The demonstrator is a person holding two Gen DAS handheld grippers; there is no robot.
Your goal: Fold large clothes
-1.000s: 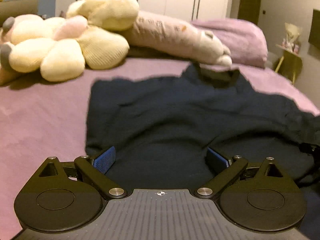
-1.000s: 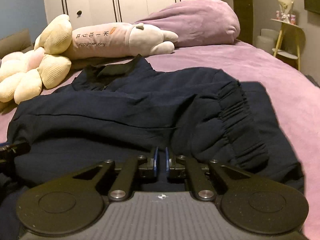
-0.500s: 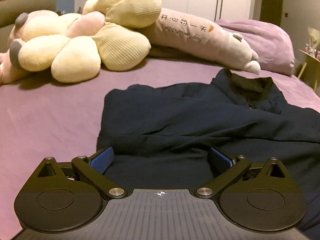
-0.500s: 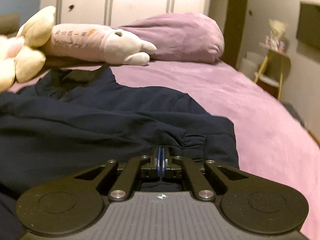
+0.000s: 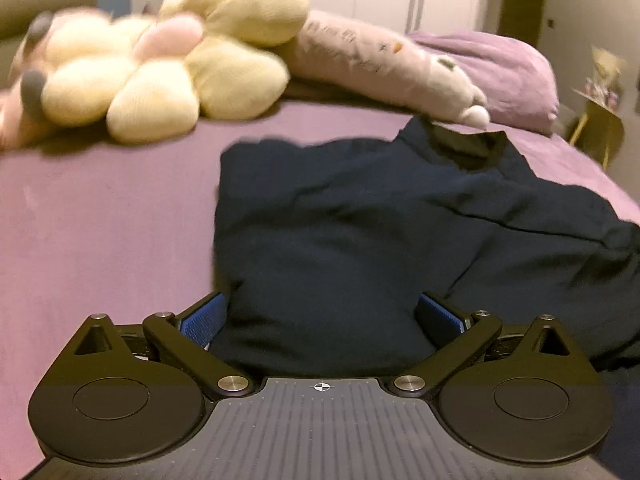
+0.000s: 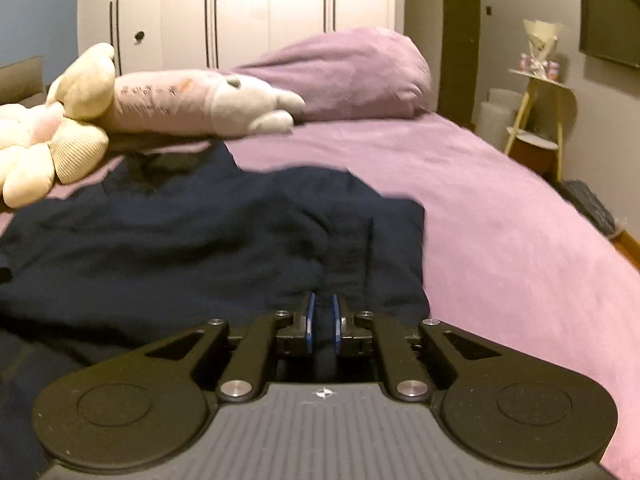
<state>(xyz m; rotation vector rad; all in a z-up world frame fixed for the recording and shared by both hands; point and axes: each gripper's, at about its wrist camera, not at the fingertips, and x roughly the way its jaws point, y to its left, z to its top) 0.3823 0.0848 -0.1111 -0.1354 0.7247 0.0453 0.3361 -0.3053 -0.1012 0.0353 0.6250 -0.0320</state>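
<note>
A dark navy garment [image 5: 360,240] lies crumpled on the purple bed sheet [image 5: 100,232], its collar toward the plush toys. My left gripper [image 5: 322,318] is open, its blue pads [image 5: 202,322] wide apart on either side of a bulge at the garment's near left corner. The pads do not press on it. In the right wrist view the garment [image 6: 180,240] fills the left half. My right gripper [image 6: 323,320] sits at the garment's near right part with a fold of dark fabric pinched between its pads; its jaws are opening slightly.
Cream and pink plush toys [image 5: 160,64] and a long pink plush [image 6: 180,104] lie at the head of the bed, beside a purple pillow [image 6: 352,76]. White wardrobe doors stand behind. Bare sheet [image 6: 500,240] stretches to the right, with a small side table [image 6: 540,120] past the bed.
The right gripper's pads, pressed together half a second ago, now show a narrow gap filled with dark fabric. Both hands shifted sideways over the garment; the left stayed open.
</note>
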